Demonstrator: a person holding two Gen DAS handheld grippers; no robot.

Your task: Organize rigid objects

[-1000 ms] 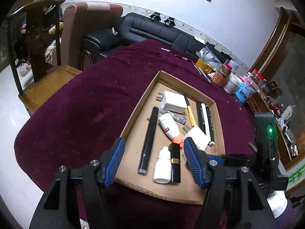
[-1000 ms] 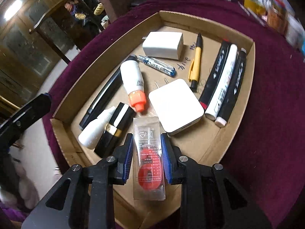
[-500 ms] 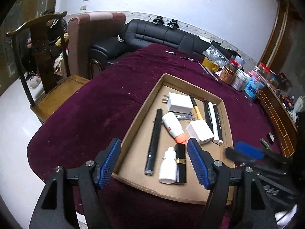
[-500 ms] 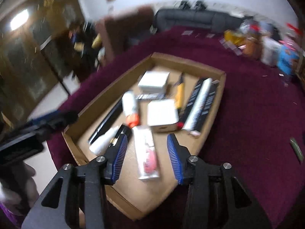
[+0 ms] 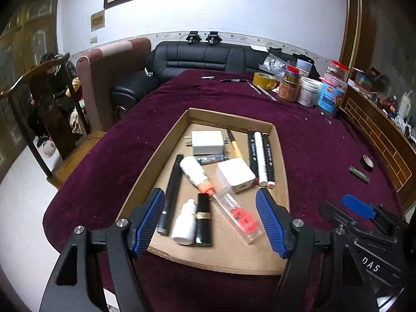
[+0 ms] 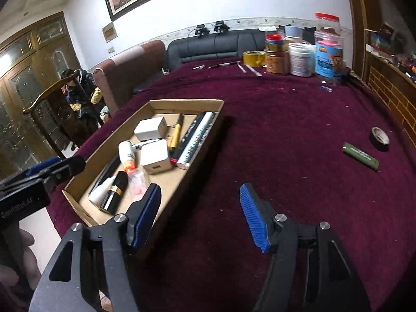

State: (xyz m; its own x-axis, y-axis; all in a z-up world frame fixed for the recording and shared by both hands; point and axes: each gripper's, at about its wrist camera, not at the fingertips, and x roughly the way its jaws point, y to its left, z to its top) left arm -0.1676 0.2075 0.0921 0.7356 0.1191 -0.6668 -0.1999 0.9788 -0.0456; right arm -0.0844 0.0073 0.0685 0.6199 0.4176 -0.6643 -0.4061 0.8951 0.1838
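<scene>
Both our grippers, left and right, hang released, the right jaws just opening, over a maroon-clothed bench; a black sofa sits upper centre.

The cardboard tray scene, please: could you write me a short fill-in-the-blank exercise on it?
1. The three markers lie along the tray's ____ wall.
2. The green battery lies on the ____ tablecloth.
3. The right gripper holds ____.

Answers: right; purple; nothing
</scene>
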